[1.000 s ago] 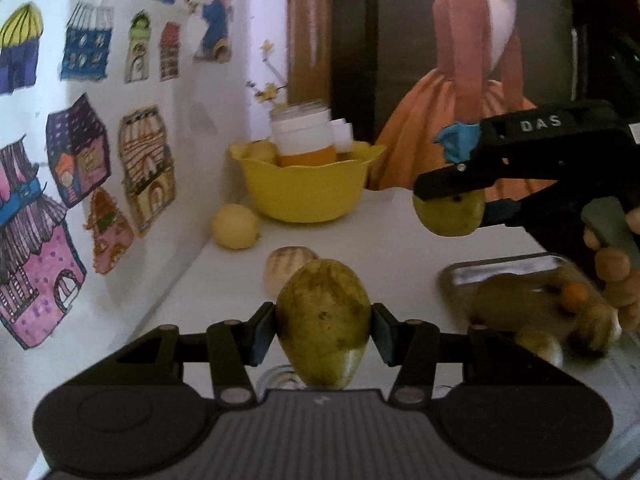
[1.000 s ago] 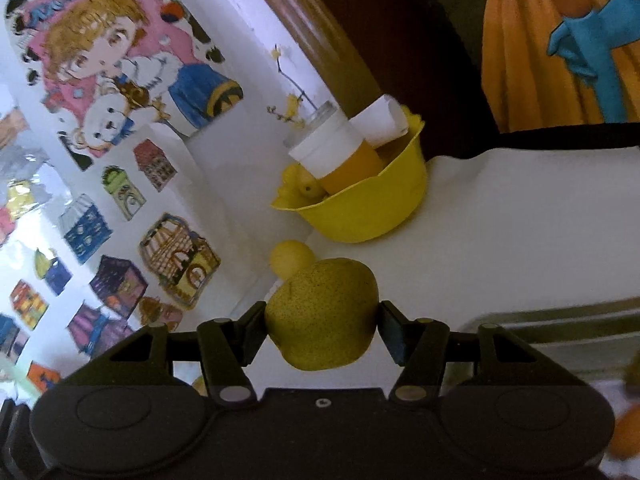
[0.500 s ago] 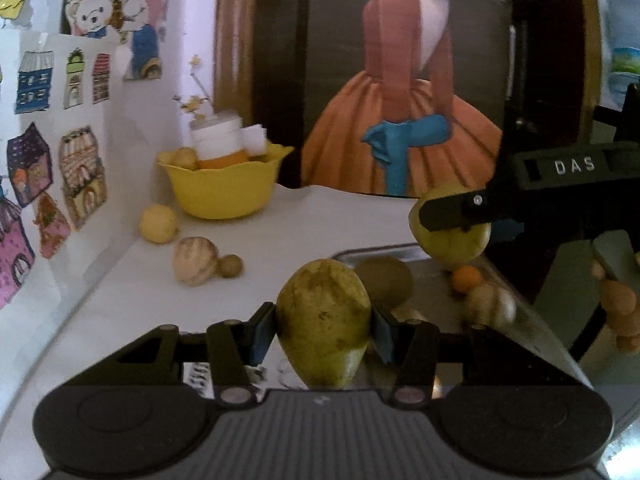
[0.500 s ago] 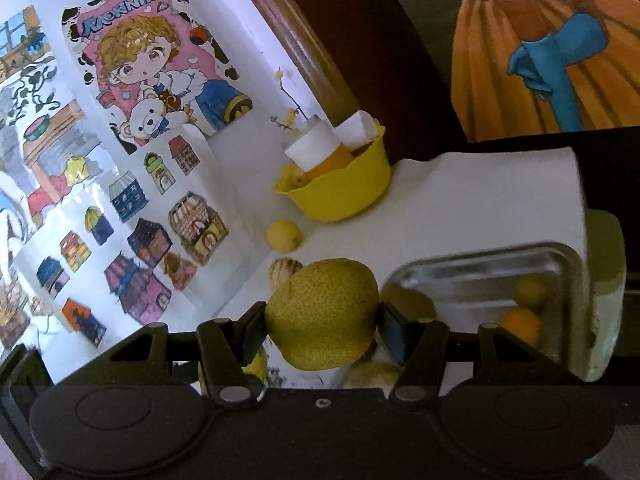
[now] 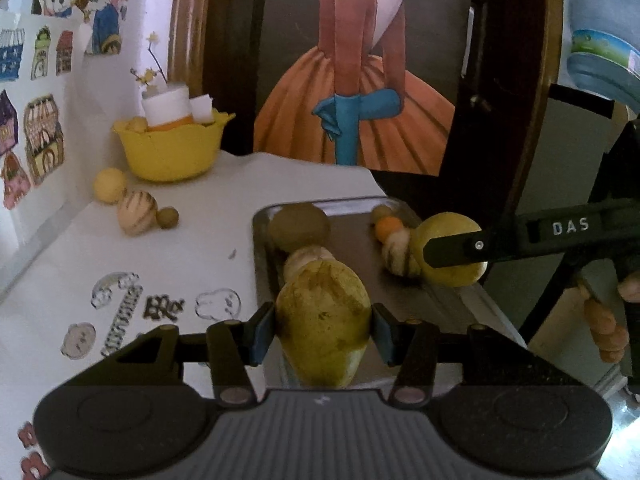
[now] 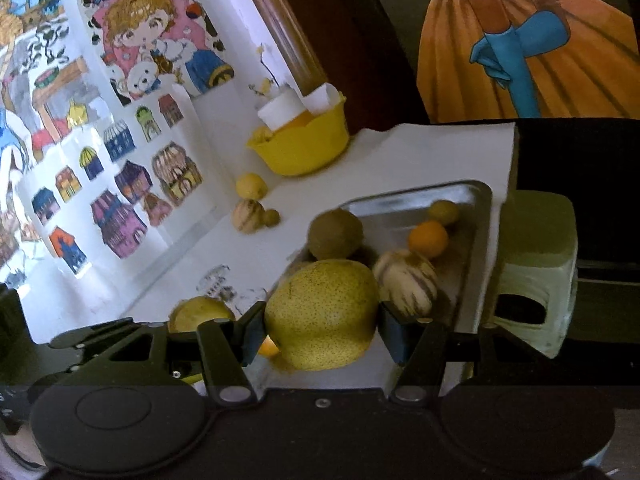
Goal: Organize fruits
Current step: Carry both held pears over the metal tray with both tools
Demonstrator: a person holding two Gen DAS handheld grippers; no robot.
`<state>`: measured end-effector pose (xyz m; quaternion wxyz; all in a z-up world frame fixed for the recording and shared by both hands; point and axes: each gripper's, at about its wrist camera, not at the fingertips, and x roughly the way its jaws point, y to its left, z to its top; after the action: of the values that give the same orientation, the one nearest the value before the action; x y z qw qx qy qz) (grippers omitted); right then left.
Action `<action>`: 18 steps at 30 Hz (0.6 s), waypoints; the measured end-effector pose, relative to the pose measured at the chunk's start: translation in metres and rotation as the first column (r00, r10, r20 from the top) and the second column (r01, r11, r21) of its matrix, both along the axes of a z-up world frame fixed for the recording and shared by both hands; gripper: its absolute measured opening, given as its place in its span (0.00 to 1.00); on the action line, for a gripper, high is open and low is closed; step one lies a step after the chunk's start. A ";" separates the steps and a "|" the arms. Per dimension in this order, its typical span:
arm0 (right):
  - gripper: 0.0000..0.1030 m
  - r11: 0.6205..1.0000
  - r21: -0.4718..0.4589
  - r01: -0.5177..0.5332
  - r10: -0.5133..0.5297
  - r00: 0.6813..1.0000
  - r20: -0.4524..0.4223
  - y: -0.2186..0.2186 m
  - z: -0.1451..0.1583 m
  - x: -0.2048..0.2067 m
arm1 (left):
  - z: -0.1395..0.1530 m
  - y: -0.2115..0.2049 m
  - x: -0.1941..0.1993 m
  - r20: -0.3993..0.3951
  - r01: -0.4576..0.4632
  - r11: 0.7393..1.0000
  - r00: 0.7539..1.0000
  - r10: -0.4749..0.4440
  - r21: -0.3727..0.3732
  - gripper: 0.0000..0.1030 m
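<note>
My left gripper (image 5: pixel 324 328) is shut on a green-yellow mango (image 5: pixel 322 312), held just over the near end of the metal tray (image 5: pixel 258 248). My right gripper (image 6: pixel 322 330) is shut on a speckled yellow pear (image 6: pixel 320 312) above the tray (image 6: pixel 420 189). In the left wrist view the pear (image 5: pixel 444 272) hangs at the tray's right side. In the tray lie a brown fruit (image 6: pixel 336 234), an orange (image 6: pixel 427 238), a striped melon (image 6: pixel 406 282) and a small yellow-green fruit (image 6: pixel 443 212). The mango (image 6: pixel 200 314) also shows at the lower left of the right wrist view.
A yellow bowl (image 5: pixel 170 150) with a white-capped jar stands at the back left by the stickered wall. In front of it lie a yellow fruit (image 5: pixel 109 185), a striped fruit (image 5: pixel 136 213) and a small brown one (image 5: pixel 168 217). A pale stool (image 6: pixel 536 248) stands past the table's right edge.
Both grippers have swung right, away from the yellow bowl, each keeping its fruit. The tray has come to lie right in front of and under them.
</note>
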<state>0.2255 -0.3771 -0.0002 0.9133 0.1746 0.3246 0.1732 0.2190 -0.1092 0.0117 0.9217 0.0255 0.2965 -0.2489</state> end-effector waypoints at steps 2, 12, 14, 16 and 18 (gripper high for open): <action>0.59 1.000 -0.015 0.002 -0.002 1.000 -0.003 -0.001 -0.006 -0.002 | -0.003 0.000 -0.002 -0.011 0.004 1.000 1.000 -0.004 -0.001 0.54; 0.59 0.995 -0.100 -0.012 0.012 1.000 0.000 0.002 -0.022 -0.005 | -0.015 -0.007 -0.008 -0.046 0.048 0.998 0.998 -0.046 0.028 0.54; 0.59 0.993 -0.116 -0.014 0.014 1.000 -0.002 0.002 -0.024 -0.005 | -0.016 -0.008 -0.008 -0.051 0.054 0.998 0.997 -0.052 0.038 0.54; 0.59 0.992 -0.127 -0.017 0.017 1.000 -0.006 0.001 -0.025 -0.004 | -0.018 -0.010 -0.008 -0.055 0.063 0.997 0.997 -0.060 0.054 0.54; 0.59 0.991 -0.135 -0.017 0.016 1.000 -0.011 0.001 -0.027 -0.003 | -0.019 -0.011 -0.007 -0.058 0.069 0.995 0.996 -0.065 0.068 0.54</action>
<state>0.2225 -0.3763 -0.0272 0.9199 0.1107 0.3416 0.1576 0.2122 -0.1206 -0.0070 0.9027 0.0606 0.3295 -0.2698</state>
